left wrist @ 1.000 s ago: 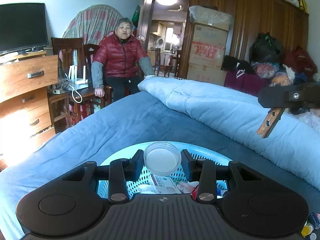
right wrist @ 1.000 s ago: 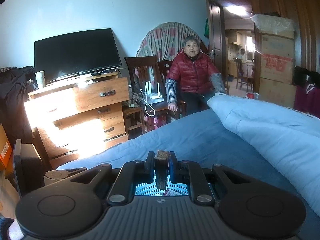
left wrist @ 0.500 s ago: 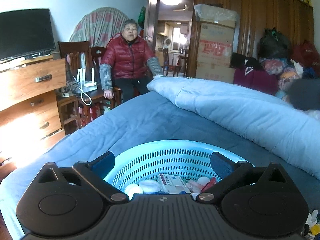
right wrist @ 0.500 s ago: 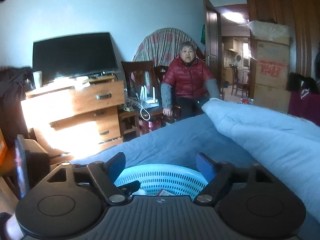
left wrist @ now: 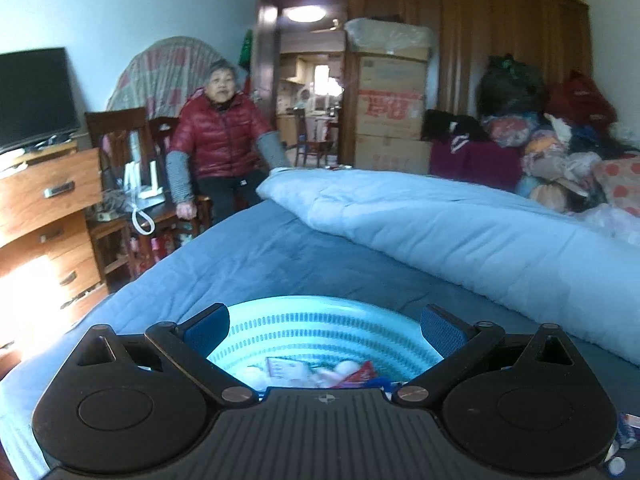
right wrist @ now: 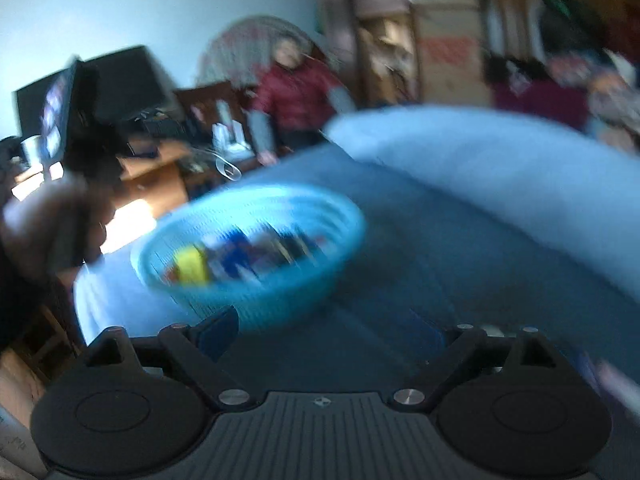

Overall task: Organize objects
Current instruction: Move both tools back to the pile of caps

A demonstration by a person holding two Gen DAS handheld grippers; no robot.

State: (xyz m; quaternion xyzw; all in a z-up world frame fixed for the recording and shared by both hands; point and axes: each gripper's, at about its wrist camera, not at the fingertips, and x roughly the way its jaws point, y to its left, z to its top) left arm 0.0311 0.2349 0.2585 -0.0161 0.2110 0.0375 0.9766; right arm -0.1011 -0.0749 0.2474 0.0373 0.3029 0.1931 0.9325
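Observation:
A light blue perforated basket [left wrist: 320, 316] stands on the blue bed, holding several small items, among them a red and white packet [left wrist: 286, 368]. My left gripper [left wrist: 324, 328] is open and empty just above the basket's near rim. In the blurred right wrist view the basket [right wrist: 256, 296] lies ahead and to the left, with yellow and blue items inside. My right gripper [right wrist: 324, 330] is open and empty, to the right of the basket and above the bed sheet.
A folded light blue quilt [left wrist: 460, 236] lies across the bed to the right. A person in a red jacket [left wrist: 224, 148] sits beyond the bed. A wooden dresser [left wrist: 44, 216] stands left. Small items [left wrist: 624, 436] lie on the bed at lower right.
Both grippers opened, dropping the round clear lid and the wooden piece. The right gripper then swung right and back from the basket. The left gripper stays above the basket's near rim.

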